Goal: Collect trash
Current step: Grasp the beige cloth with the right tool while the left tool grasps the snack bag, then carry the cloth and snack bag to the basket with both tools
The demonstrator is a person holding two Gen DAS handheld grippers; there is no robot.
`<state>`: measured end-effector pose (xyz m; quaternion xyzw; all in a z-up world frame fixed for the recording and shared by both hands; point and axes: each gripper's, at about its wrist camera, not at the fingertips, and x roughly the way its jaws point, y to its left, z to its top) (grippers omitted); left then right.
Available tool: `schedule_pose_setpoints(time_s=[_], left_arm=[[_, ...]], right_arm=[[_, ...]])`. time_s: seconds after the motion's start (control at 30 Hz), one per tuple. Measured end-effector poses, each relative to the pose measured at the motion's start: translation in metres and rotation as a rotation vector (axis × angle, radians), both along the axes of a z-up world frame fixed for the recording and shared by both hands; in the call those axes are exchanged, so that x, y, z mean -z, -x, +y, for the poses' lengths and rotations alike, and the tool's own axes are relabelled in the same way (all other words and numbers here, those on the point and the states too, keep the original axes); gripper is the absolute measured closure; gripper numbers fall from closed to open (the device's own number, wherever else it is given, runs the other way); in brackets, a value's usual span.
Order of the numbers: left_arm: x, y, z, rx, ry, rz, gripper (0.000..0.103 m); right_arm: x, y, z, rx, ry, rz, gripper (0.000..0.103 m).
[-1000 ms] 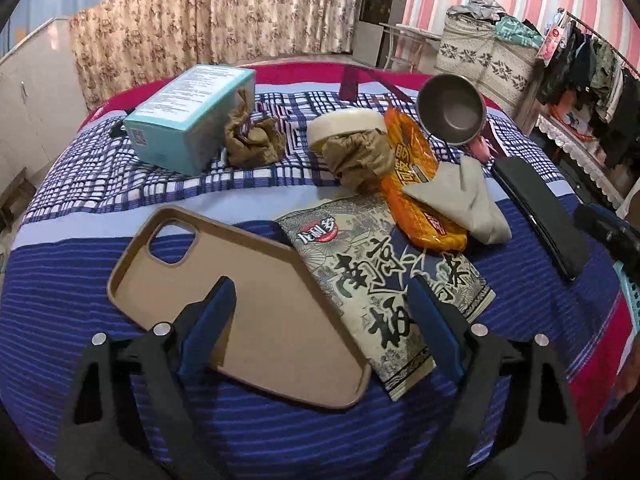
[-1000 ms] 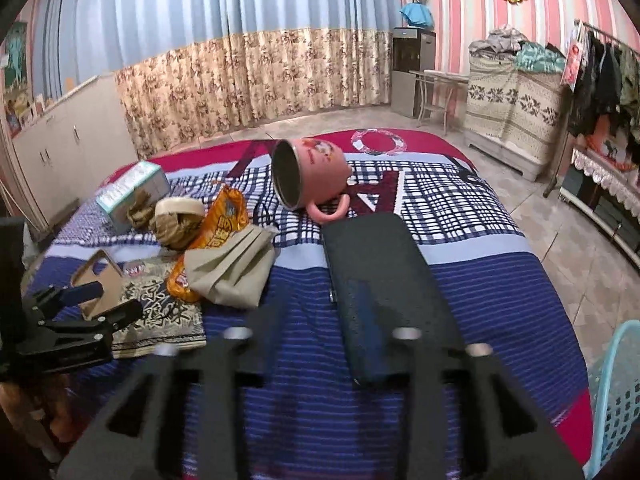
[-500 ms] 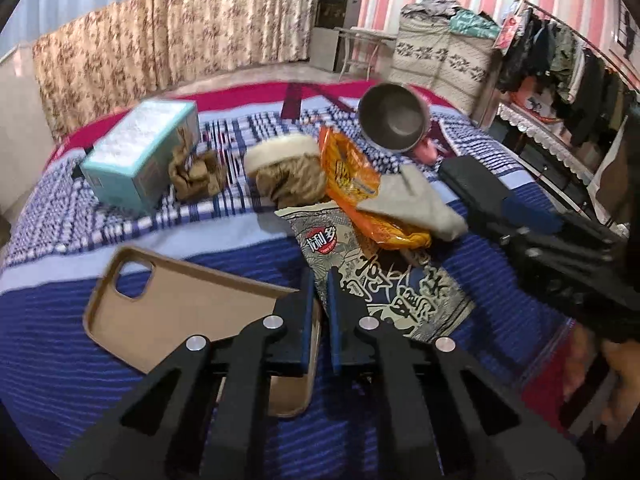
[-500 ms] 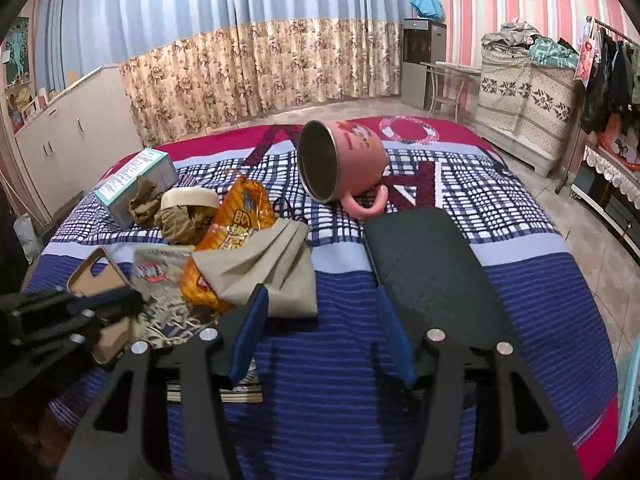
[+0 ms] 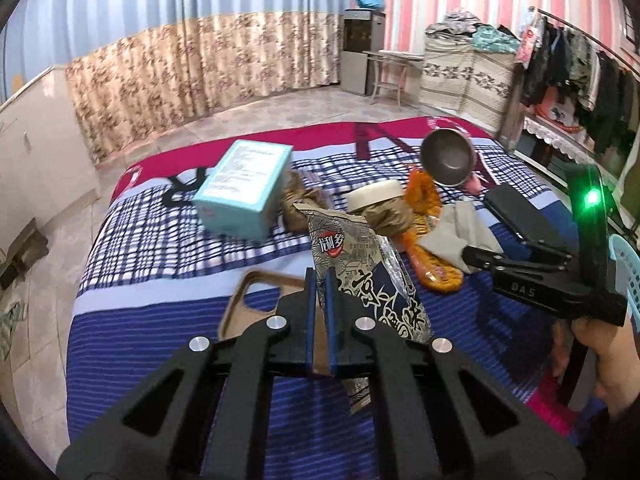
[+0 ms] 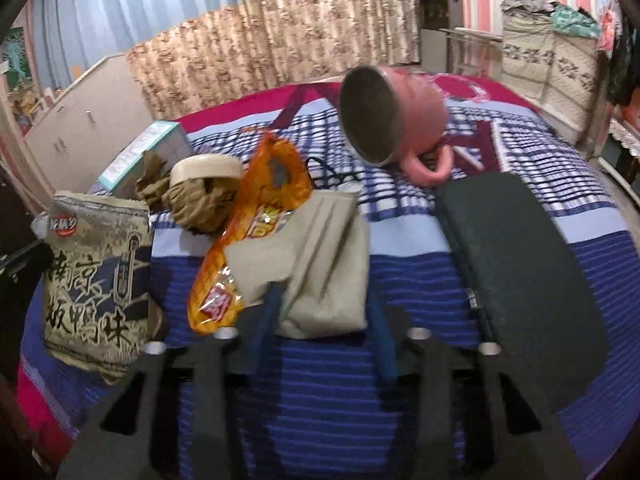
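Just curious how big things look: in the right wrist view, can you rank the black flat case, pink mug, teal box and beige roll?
1. black flat case
2. pink mug
3. teal box and beige roll: look alike; the box lies farther and is partly hidden, so unranked.

**Readable text on the bed**

The grey snack bag [image 6: 94, 280] carries large black Chinese characters, "南京板鸭味" in the right wrist view, and a red oval logo near its top whose white characters are too small to read. The right gripper's [image 5: 472, 258] black body bears "DAS" in pale letters. The teal box [image 5: 244, 188] has fine print on top, illegible.
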<state>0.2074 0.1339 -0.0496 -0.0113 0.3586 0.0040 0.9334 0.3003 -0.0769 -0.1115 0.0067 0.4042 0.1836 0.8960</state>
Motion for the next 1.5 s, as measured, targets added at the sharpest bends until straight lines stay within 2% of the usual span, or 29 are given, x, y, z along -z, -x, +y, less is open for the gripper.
schedule_pose_setpoints(time_s=[0.03,0.13,0.33,0.5,0.67,0.8,0.97,1.17,1.3,1.5], left_arm=[[0.0,0.001,0.001,-0.004,0.004,-0.001,0.1],[-0.006,0.003,-0.002,-0.002,0.017,-0.012,0.1],[-0.027,0.011,-0.029,0.046,0.004,-0.068,0.101],[-0.038,0.012,-0.062,0.103,-0.004,-0.097,0.101],[-0.043,0.015,-0.11,0.186,0.0,-0.117,0.102],[-0.047,0.02,-0.152,0.265,-0.005,-0.128,0.102],[-0.054,0.017,-0.209,0.349,0.013,-0.139,0.102],[-0.06,0.018,-0.285,0.459,0.022,-0.161,0.102],[-0.056,0.02,-0.333,0.523,0.043,-0.17,0.102],[-0.046,0.03,-0.408,0.637,0.059,-0.173,0.102]], right_arm=[[-0.001,0.001,0.0,-0.011,-0.011,-0.002,0.083],[-0.011,0.011,-0.009,-0.016,-0.035,-0.045,0.089],[-0.046,0.043,-0.053,0.034,-0.043,-0.136,0.089],[-0.07,0.083,-0.118,0.125,0.015,-0.188,0.089],[-0.08,0.124,-0.179,0.238,0.075,-0.206,0.089],[-0.081,0.15,-0.239,0.366,0.092,-0.209,0.089],[-0.075,0.177,-0.313,0.538,0.062,-0.217,0.089],[-0.063,0.191,-0.38,0.704,0.084,-0.209,0.089],[-0.057,0.2,-0.413,0.79,0.114,-0.195,0.089],[-0.042,0.199,-0.445,0.839,0.09,-0.151,0.089]])
